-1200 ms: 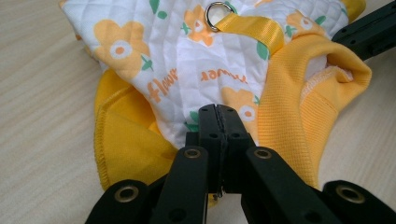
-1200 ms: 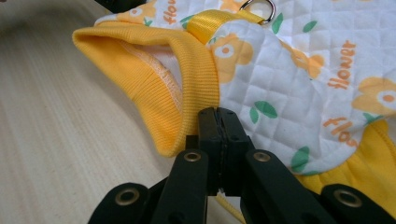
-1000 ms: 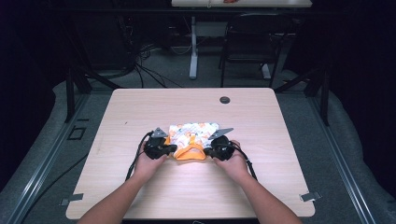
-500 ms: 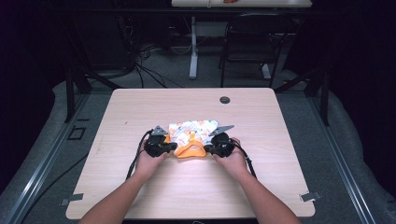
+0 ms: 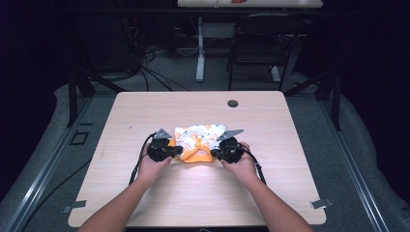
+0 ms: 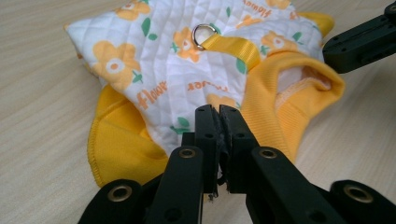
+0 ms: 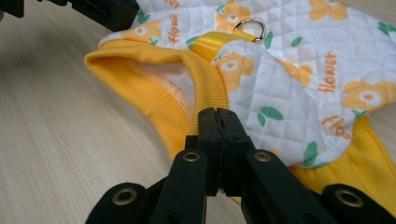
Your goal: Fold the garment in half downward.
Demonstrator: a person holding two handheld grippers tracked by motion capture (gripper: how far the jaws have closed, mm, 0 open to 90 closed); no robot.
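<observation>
- Pet vest at frame centre on tabletop, between both grippers.
- Left gripper: fingers closed, tips at vest's near edge; can't tell if gripping cloth.
- Right gripper: same, fingers closed at yellow trim.

Garment: white quilted, orange flowers, green leaves, yellow ribbed trim. Claws black. Table pale wood, probably laminate.
</observation>
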